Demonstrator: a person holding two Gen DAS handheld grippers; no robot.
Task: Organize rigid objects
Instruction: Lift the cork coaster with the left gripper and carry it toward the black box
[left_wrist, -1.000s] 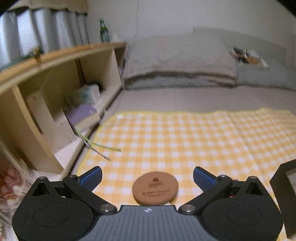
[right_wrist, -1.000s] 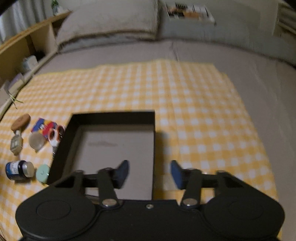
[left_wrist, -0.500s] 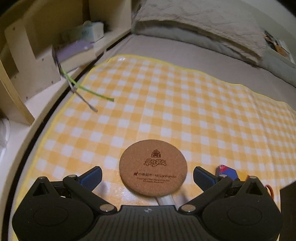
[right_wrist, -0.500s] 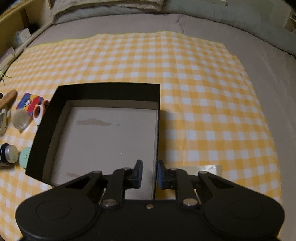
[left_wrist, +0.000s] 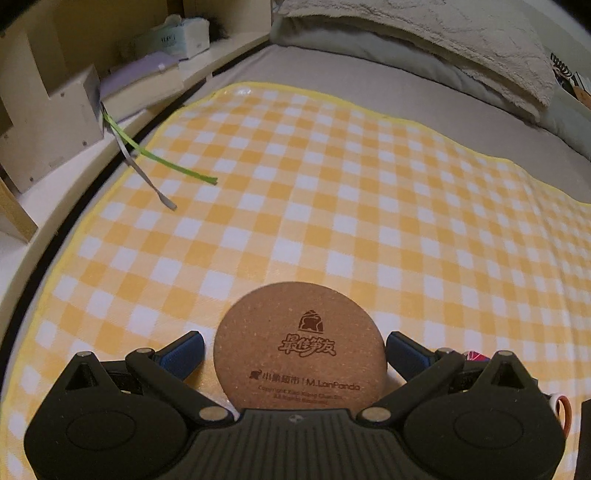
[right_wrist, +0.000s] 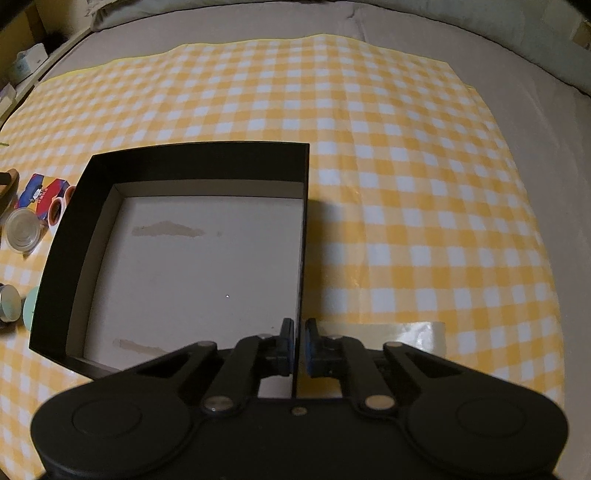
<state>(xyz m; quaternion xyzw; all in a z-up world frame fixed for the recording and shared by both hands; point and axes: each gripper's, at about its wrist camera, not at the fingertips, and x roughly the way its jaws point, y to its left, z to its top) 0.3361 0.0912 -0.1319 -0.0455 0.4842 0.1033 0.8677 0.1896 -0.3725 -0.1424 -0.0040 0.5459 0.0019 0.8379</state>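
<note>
A round cork coaster (left_wrist: 300, 350) with a printed logo lies on the yellow checked cloth (left_wrist: 332, 206). My left gripper (left_wrist: 294, 339) is open and straddles it, one blue pad on each side, tilted down at it. A black box (right_wrist: 199, 162) with a pale bottom stands open on the cloth in the right wrist view. My right gripper (right_wrist: 298, 326) has its jaws closing tight on the box's right wall (right_wrist: 303, 240), near the front corner, pads pressed on both faces.
Left of the box lie a colourful small carton (right_wrist: 37, 192), scissors (right_wrist: 59, 210), a clear lid (right_wrist: 24, 230), a mint disc (right_wrist: 31, 308) and a small jar (right_wrist: 7, 306). A tape strip (right_wrist: 388, 332) lies on the cloth. A wooden shelf (left_wrist: 55, 110) and green strip (left_wrist: 162, 162) border the left.
My left gripper came down and forward until the coaster sits between its fingers. My right gripper sank and closed from wide open onto the box's right wall.
</note>
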